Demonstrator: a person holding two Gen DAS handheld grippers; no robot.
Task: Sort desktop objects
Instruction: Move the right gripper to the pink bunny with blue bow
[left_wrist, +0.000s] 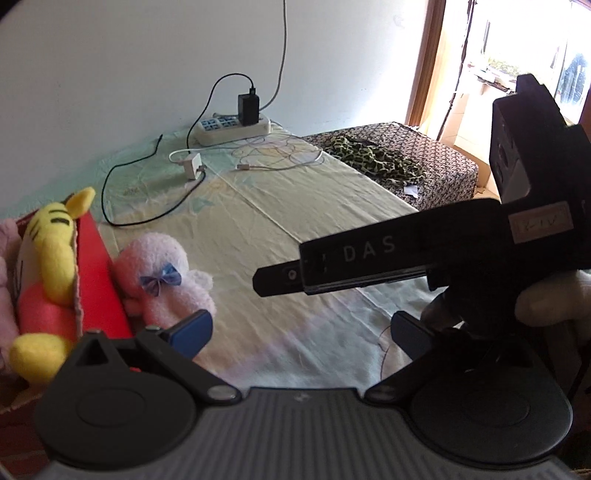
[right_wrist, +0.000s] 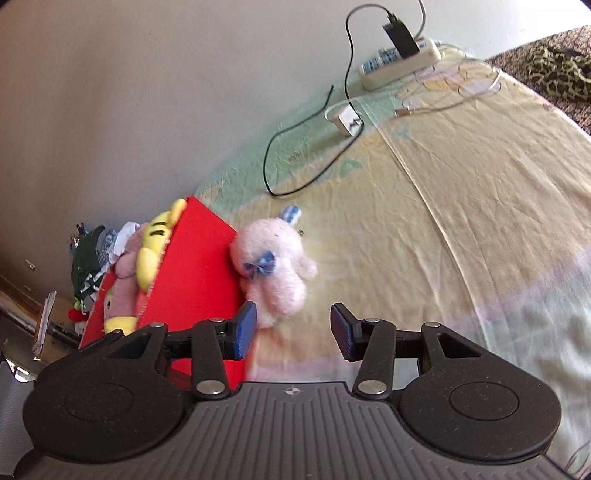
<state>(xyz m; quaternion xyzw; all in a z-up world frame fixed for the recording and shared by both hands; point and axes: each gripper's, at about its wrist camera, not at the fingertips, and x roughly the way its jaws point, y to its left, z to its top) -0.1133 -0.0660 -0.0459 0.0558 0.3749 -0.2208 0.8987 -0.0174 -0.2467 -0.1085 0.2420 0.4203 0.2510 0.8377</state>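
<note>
A pink plush toy (left_wrist: 166, 280) (right_wrist: 275, 269) with a blue bow lies on the pale yellow cloth, leaning against the outside of a red box (left_wrist: 98, 280) (right_wrist: 199, 266). Inside the box rests a yellow striped tiger plush (left_wrist: 51, 258) (right_wrist: 151, 251) beside other pink toys. My left gripper (left_wrist: 299, 332) is open, its left blue pad just in front of the pink plush. My right gripper (right_wrist: 293, 332) is open too, hovering close to the plush's lower end, nothing between the pads. In the left wrist view the right gripper's black body (left_wrist: 461, 240) crosses from the right, held by a hand.
At the back by the wall lie a white power strip (left_wrist: 234, 127) (right_wrist: 400, 62) with a black adapter, a white charger (left_wrist: 192, 164) (right_wrist: 349, 122) and loose black and white cables. A patterned bench (left_wrist: 406, 158) with a green spotted cloth stands at right. Clutter sits on the floor left of the box.
</note>
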